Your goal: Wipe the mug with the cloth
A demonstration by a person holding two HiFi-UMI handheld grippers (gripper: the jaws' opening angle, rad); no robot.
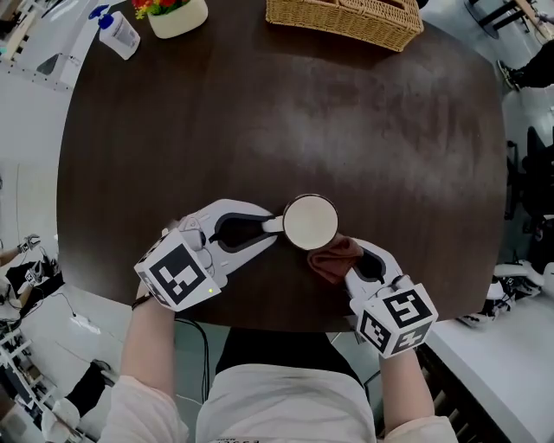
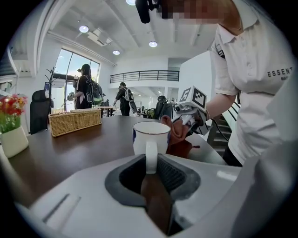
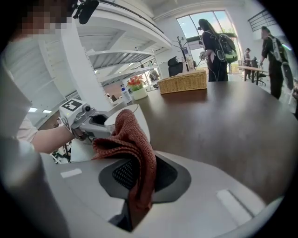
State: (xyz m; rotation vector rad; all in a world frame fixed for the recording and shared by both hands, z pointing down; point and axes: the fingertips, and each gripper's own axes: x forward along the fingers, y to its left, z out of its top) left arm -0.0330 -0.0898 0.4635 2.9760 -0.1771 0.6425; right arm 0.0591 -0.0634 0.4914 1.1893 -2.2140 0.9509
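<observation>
A white mug [image 1: 310,221] stands upright on the dark round table [image 1: 260,112], near its front edge. My left gripper [image 1: 270,231] is shut on the mug's handle [image 2: 151,157]; the mug [image 2: 150,136] rises just past the jaws. My right gripper [image 1: 351,264] is shut on a reddish-brown cloth [image 1: 333,256], which is pressed against the mug's near right side. In the right gripper view the cloth [image 3: 132,148] bunches up out of the jaws and hides most of the mug [image 3: 135,117] behind it.
A wicker basket [image 1: 346,19] sits at the table's far edge. A white flower pot [image 1: 177,16] and a spray bottle [image 1: 119,31] stand at the far left. The person's body is close to the front edge.
</observation>
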